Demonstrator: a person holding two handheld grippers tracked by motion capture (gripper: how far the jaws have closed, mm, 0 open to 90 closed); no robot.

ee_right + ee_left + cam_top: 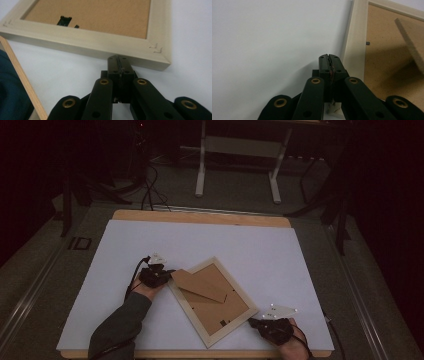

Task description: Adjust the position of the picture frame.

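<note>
A pale wooden picture frame (186,306) lies face down and turned at an angle on the white board (250,250). Its brown backing (212,305) faces up, with a cardboard stand flap (199,284) across it. My left gripper (169,272) is shut with nothing in it, its tips beside the frame's upper left edge (354,37). My right gripper (252,322) is shut too, its tips (117,58) against the outer side of the frame (87,41) near its lower right corner. A black hanger clip (63,20) sits on the backing (100,12).
The white board rests on a wooden table whose edge (200,217) shows at the back and front (22,82). A dark blue sleeve (120,322) lies at the front left. Desk legs (201,165) and cables (150,190) stand on the floor beyond.
</note>
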